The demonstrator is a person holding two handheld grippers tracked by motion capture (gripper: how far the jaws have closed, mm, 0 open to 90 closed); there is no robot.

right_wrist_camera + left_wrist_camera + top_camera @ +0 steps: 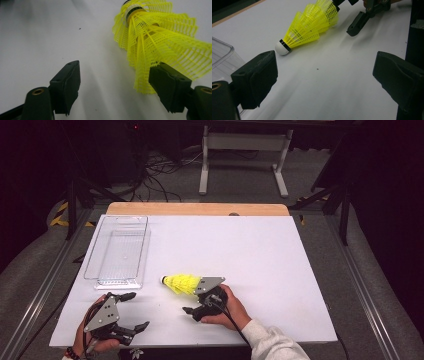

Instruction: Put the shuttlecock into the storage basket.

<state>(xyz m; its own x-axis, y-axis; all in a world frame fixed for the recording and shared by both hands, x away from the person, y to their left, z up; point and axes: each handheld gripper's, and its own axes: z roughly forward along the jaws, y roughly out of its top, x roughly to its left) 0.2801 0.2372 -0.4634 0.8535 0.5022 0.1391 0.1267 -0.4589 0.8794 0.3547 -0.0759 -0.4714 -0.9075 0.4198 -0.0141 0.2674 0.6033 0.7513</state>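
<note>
Right now I am bringing my right gripper (192, 301) up to the stack of yellow plastic mesh shuttlecocks with a white cork tip (181, 283), which is lying on its side on the white table top (260, 265), near the front edge and just to the right of the clear plastic rectangular bin (120, 250). In the right gripper view the jaws are standing apart with nothing clamped; one jaw is sitting at the flared skirt of the shuttlecocks (155, 42) and the other is over bare table beside it. Whether that jaw is already brushing the mesh I cannot quite tell, since the skirt overlaps it in the picture.

So I am judging this as the reach-and-line-up step before a grasp. Next I am needing to slide the right gripper sideways so the skirt sits between both jaws, then squeeze gently, as the mesh looks springy and likely to crush or roll away.

My left gripper (134, 311) is waiting near the front edge of the table, jaws wide open and holding nothing, pointed toward the white cork tip (281, 48).
</note>
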